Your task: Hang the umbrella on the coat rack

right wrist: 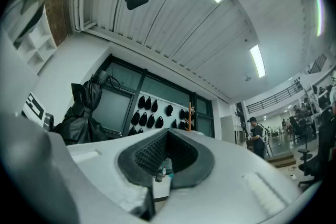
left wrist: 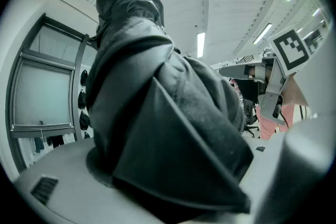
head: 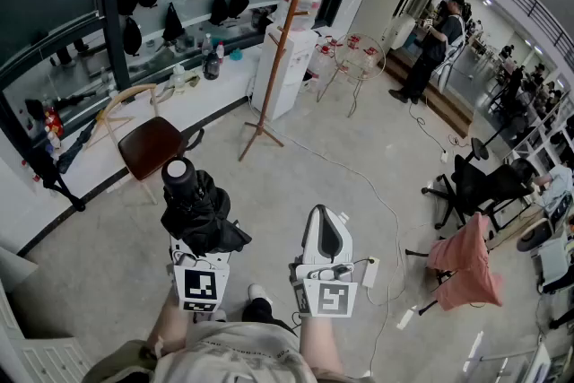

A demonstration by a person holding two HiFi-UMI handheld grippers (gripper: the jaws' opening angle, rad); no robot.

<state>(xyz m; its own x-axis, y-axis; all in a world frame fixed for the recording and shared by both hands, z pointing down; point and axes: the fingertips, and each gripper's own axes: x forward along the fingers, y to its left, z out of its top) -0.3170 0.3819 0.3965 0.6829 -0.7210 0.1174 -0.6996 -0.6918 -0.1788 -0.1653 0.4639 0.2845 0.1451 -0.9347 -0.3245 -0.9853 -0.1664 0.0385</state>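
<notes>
Black fabric is filling the left gripper view: the folded umbrella [left wrist: 157, 113] is sitting between that gripper's jaws, which are pinching its bunched canopy. In the head view the left gripper [head: 201, 254] is holding the umbrella [head: 193, 206] close to the person's body. Its long axis is pointing up and away from the gripper, and a round black end is facing the camera. Whether that end is the handle or the tip is not showing clearly.

The right gripper [head: 325, 233] is riding alongside with its jaws pressed together on nothing.

The wooden coat rack [head: 285, 40] is standing well apart, ahead across the floor and somewhat to the right, just beside a white water dispenser [head: 285, 72]. Its pegs are branching off high on the pole. A brown chair [head: 152, 143] is sitting off to the left of that line.

The left gripper is carrying the load, while the empty right one is probably lying slightly nearer the rack. The coming move is likely turning on closing that gap and then raising the umbrella to a peg.
</notes>
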